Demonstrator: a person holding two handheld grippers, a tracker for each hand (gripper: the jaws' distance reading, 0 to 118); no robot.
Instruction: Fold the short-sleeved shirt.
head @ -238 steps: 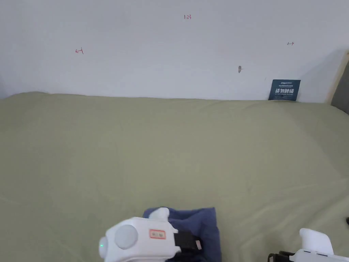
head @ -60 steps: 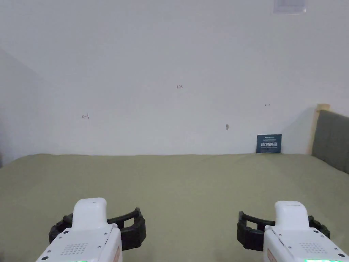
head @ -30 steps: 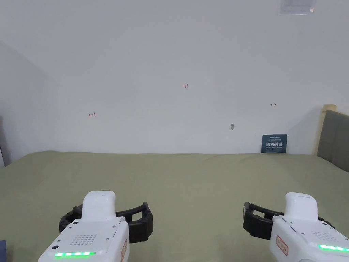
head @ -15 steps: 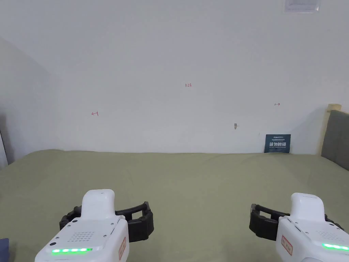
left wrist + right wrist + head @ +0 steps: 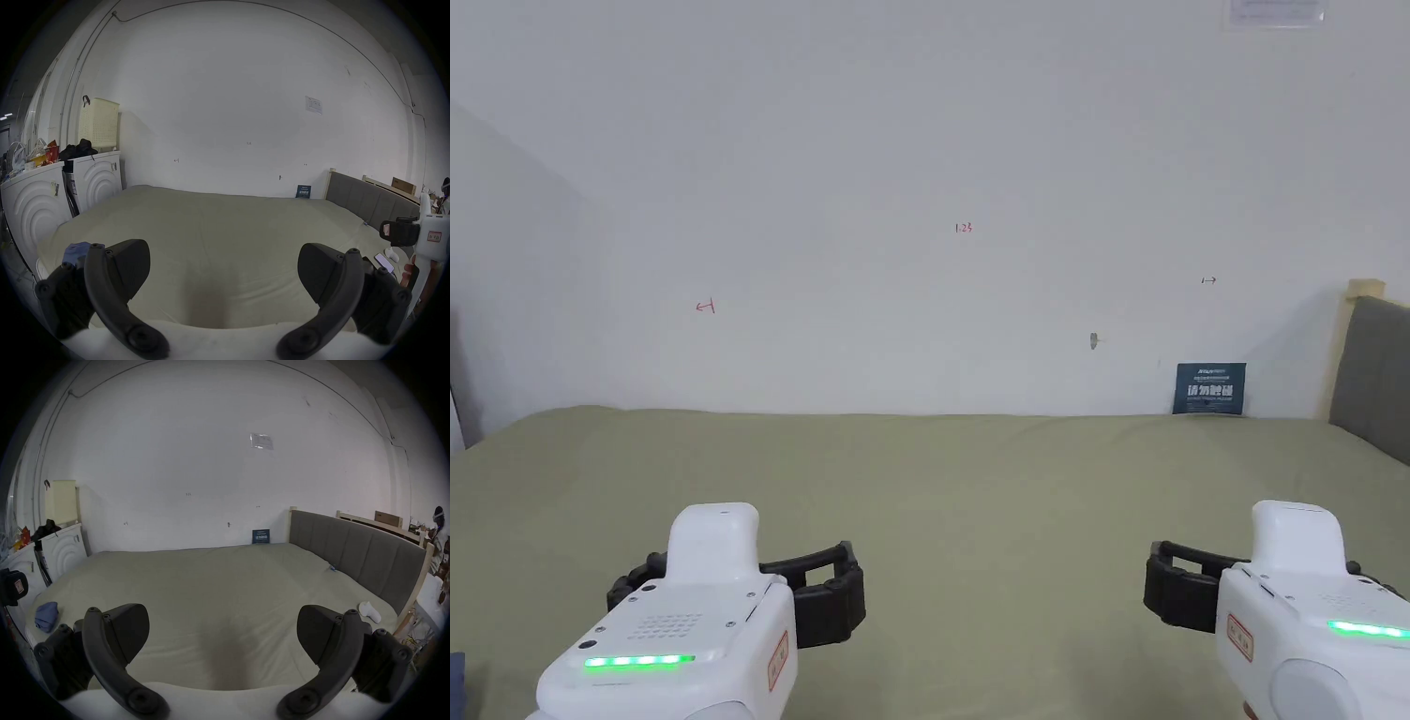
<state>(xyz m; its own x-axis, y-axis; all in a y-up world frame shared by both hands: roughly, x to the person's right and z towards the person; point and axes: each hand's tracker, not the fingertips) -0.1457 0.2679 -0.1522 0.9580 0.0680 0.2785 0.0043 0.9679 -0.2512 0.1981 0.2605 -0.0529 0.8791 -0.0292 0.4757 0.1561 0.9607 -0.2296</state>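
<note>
Now lifted clear of the folded blue shirt [image 5: 46, 617] left near the bed's [image 5: 975, 487] left edge, left gripper [image 5: 222, 272] and right gripper [image 5: 222, 630] wide apart, empty; folding apparently done.

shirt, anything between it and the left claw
Nothing visible. The blue shirt lies bundled near the bed's left edge, with bare sheet around it. The left claw hangs open over the bed, to the shirt's right.
</note>
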